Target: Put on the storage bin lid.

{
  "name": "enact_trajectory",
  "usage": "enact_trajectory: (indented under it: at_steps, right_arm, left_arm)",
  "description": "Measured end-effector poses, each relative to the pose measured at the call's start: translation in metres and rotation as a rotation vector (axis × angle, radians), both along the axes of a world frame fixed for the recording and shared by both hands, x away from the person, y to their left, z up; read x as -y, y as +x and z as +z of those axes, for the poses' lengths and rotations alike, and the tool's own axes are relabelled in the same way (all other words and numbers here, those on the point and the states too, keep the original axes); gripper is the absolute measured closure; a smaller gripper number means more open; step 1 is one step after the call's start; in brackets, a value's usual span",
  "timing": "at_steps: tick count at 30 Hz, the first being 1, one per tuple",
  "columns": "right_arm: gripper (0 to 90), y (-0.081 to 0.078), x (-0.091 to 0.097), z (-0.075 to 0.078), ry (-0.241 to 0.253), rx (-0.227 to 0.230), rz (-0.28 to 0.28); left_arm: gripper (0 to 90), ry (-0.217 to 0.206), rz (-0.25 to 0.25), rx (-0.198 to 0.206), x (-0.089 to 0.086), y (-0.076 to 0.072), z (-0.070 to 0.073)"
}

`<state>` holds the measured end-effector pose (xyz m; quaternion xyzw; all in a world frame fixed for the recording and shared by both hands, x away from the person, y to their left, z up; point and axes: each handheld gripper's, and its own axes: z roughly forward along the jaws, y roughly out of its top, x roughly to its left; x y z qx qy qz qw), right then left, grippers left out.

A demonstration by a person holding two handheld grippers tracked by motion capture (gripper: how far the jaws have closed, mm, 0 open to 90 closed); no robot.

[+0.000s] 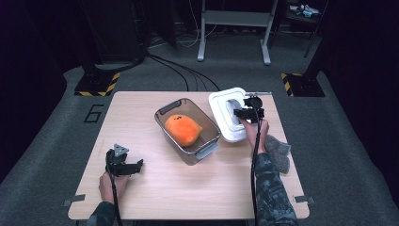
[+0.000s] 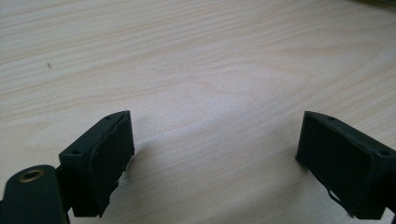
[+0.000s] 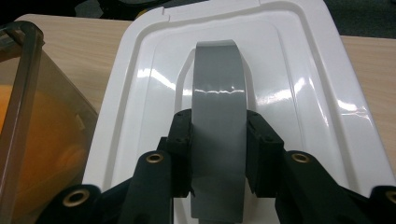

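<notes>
The right gripper (image 3: 218, 154) was clamped on the grey arched handle (image 3: 218, 116) of the glossy white plastic lid (image 3: 303, 93), one black jaw pressed against each side of the strap. In the high view that right gripper (image 1: 248, 113) sat over the lid (image 1: 221, 101), which lay toward the far right part of the pale wooden table (image 1: 155, 188), just to the right of the clear smoky-brown plastic container (image 1: 207, 149). Lid and container stood close together — whether their edges touched could not be told. Inside the container lay a rounded orange soft object (image 1: 182, 129); its colour glowed through the container's translucent wall (image 3: 28, 140) at the left of the right gripper view.

A grey crumpled cloth (image 1: 278, 151) lay on the table near the right edge, just beside the person's right forearm in its dark patterned sleeve (image 1: 270, 188).

The left gripper (image 1: 123, 165) rested near the left, near corner of the table, well apart from the container, with the person's left hand (image 1: 112, 186) behind it. In the left gripper view its two black jaws stood wide apart over bare wood grain (image 2: 201, 70) — nothing between them.

A dark floor with cables and yellow-and-black striped stand feet (image 1: 96, 84) lay beyond the far edge of the table.
</notes>
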<state>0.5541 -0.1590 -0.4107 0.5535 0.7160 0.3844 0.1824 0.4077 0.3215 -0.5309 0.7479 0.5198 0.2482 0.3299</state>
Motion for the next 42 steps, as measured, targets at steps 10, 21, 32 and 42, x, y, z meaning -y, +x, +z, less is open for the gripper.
enact_trajectory:
  at_steps: [10, 21, 32, 42]
  right_arm:
    - [66.8, -0.004, 0.008, 0.019, -0.009, -0.003, 0.022]
    - [66.8, -0.01, 0.015, 0.046, -0.018, 0.016, 0.042]
    - [66.7, -0.018, 0.008, 0.07, -0.053, 0.025, 0.078]
    - [66.8, -0.029, -0.014, 0.097, -0.061, 0.048, 0.129]
  left_arm:
    - [10.6, -0.001, 0.0, -0.001, 0.0, 0.0, 0.0]
    - [10.6, -0.004, 0.001, -0.004, 0.0, 0.0, 0.0]
    - [10.6, -0.012, 0.002, -0.005, -0.001, 0.001, 0.0]
    - [10.6, -0.013, 0.002, -0.006, -0.001, 0.001, 0.0]
